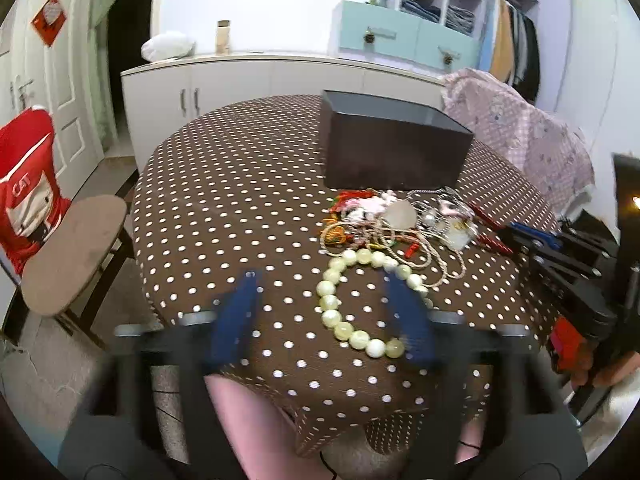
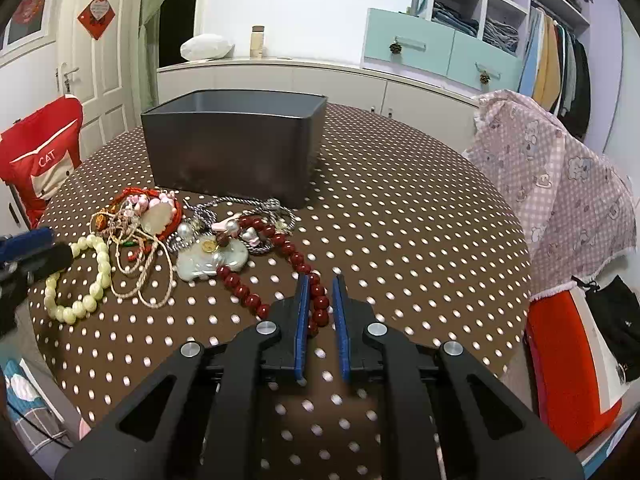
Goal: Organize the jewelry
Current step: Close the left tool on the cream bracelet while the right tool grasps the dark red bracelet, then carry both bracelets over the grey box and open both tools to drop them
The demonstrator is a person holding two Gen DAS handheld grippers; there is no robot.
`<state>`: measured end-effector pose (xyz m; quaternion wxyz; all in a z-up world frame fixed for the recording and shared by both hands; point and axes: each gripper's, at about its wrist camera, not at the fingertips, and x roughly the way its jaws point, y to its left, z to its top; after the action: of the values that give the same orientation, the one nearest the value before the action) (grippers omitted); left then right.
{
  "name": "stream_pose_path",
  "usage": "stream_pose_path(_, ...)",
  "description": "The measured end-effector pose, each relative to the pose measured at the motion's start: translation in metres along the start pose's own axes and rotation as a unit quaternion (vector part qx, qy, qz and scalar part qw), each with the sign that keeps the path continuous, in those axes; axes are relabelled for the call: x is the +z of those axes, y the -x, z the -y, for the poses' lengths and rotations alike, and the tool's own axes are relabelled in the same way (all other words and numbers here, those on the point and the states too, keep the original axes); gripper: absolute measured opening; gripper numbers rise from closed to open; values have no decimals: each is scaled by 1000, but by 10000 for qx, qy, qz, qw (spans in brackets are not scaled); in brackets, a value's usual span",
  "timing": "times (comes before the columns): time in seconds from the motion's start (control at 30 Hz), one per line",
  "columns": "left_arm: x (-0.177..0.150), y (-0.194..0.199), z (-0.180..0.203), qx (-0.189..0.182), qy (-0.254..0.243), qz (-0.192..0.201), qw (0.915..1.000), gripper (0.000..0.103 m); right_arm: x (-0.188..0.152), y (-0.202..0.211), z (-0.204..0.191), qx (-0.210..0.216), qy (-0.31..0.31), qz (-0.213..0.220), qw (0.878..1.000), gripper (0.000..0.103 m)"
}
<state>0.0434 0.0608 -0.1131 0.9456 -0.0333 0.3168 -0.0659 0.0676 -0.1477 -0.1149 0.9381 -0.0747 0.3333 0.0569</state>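
Note:
A dark open box (image 1: 394, 148) (image 2: 234, 146) stands on the round polka-dot table (image 1: 240, 200) (image 2: 400, 220). In front of it lies a tangled jewelry pile (image 1: 396, 224) (image 2: 160, 220). A pale green bead bracelet (image 1: 340, 304) (image 2: 80, 280) lies nearest. My left gripper (image 1: 324, 284) is wide open over it, its blue fingers either side. A dark red bead string (image 2: 280, 268) runs from the pile to my right gripper (image 2: 320, 284), which is narrowly open with some red beads between its pads. The right gripper also shows in the left wrist view (image 1: 532, 240).
A chair with a red cover (image 1: 28, 188) (image 2: 40, 160) stands left of the table. A pink checked cloth (image 1: 520, 132) (image 2: 560, 192) drapes a chair on the right. White cabinets (image 1: 260, 84) and a wardrobe (image 2: 520, 20) line the back wall.

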Motion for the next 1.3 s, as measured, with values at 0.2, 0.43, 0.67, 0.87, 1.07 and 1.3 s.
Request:
stream_pose_path(0.2, -3, -11, 9, 488, -315, -233, 9980, 54, -4, 3, 2, -26, -47, 51, 10000, 11)
stream_pose_path(0.43, 5, -8, 26, 601, -826, -101, 9947, 10, -2, 3, 4, 201, 76, 83, 9997, 7)
stream_pose_path(0.67, 20, 10, 22, 384, -840, 227, 9955, 10, 6, 13, 15, 310, -128, 262, 9991, 7)
stream_pose_path(0.87, 33, 10, 25, 350, -781, 374, 9956, 10, 23, 27, 12, 355, -42, 593, 9976, 7)
stream_pose_path(1.07, 48, 16, 27, 238, -774, 578, 9950, 10, 40, 40, 13, 461, -71, 890, 9949, 7)
stream_pose_path(1.3, 69, 22, 34, 210, -891, 896, 9918, 10, 65, 53, 9, 346, -2, 1295, 9910, 7)
